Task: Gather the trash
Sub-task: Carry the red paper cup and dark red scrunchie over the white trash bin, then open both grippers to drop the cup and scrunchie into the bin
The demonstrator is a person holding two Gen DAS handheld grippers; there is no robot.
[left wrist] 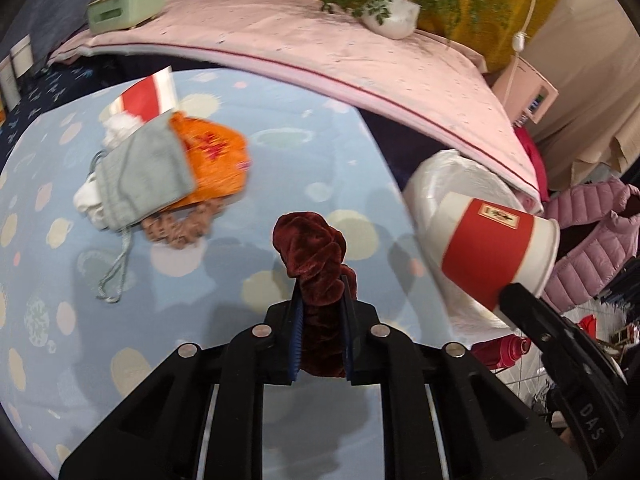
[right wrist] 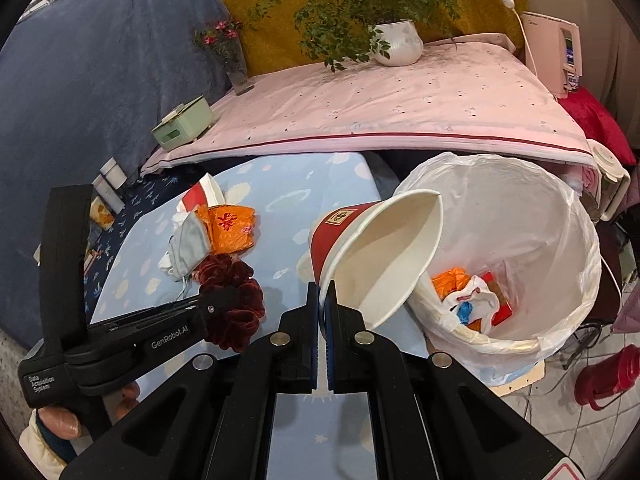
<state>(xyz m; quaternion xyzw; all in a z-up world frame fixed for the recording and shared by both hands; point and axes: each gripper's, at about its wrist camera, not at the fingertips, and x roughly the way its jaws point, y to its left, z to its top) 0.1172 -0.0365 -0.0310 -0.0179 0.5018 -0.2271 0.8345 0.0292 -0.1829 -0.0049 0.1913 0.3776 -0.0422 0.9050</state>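
Left wrist view: cluttered room, light blue spotted worktop (left wrist: pixel 280 128) filling the frame, pink-covered bed (left wrist: pixel 304 44) across the top with potted plant (left wrist: pixel 394 14) and green box (left wrist: pixel 126 6). Left tool (left wrist: pixel 320 308) clamped narrow on dark red velvet scrunchie (left wrist: pixel 310 256), held up off the worktop at lower centre. Pile left at upper left: orange packet (left wrist: pixel 218 160), grey pouch (left wrist: pixel 140 180), white tissue (left wrist: pixel 90 200), beige scrunchie (left wrist: pixel 180 228), red-and-white carton (left wrist: pixel 146 96). Red-banded paper cup (left wrist: pixel 500 252) at right, pinched at its rim by right tool (left wrist: pixel 510 296), hanging in front of the white-lined bin (left wrist: pixel 436 184). Worktop edge cutting diagonally just left of the bin; open room between pile and edge.

Right wrist view: same worktop at centre left, bed above, tiled floor (right wrist: pixel 560 400) and red flask (right wrist: pixel 610 376) at lower right. Right tool (right wrist: pixel 323 300) nearly closed on the cup rim (right wrist: pixel 384 260), cup tilted, mouth toward the bin (right wrist: pixel 520 216) at right. Bin already holding an orange wrapper (right wrist: pixel 450 282), a white bag (right wrist: pixel 476 300) and something red. Left tool (right wrist: pixel 216 304) at left with the scrunchie (right wrist: pixel 232 300). Judged part done: some trash binned, two items in hand not dropped, pile left. Short clear path right over the edge to the bin mouth; bed edge close behind it.
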